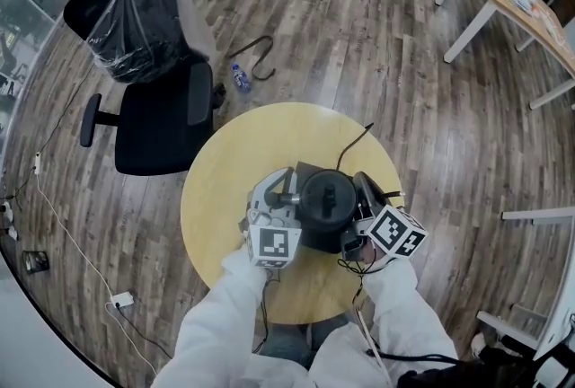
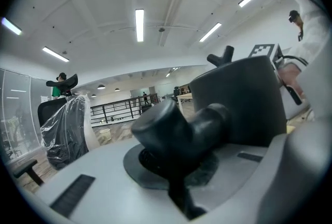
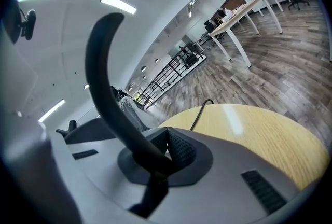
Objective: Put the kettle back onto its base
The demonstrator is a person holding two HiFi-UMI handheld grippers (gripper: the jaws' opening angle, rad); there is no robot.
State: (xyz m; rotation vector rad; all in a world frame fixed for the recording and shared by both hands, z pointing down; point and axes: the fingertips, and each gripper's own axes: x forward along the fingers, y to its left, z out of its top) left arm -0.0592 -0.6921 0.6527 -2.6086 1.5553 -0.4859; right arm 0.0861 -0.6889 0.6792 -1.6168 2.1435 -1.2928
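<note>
The kettle [image 1: 328, 205] seems stiff and rather heavy. The right tongs [image 3: 155, 158] pinch its curved handle [image 3: 101, 72], the left tongs [image 2: 176, 166] its black knob [image 2: 161, 129].

We hold the kettle [image 1: 325, 205] over the near half of the round table [image 1: 225, 198], with the left gripper [image 1: 295, 199] at its left side and the right gripper [image 1: 359, 198] at its right. A corner of the base [image 1: 305, 169] shows just beyond the kettle; we cannot tell whether the kettle sits on it. A cord [image 1: 353, 146] runs from there to the table's far edge. Left of the table stands a chair [image 1: 157, 121] with a bag [image 1: 135, 18] over its back. Beyond the table a bottle [image 1: 240, 77] and a strap [image 1: 254, 54] lie on the floor. A desk [image 1: 526, 4] stands well beyond the table, to the right.
</note>
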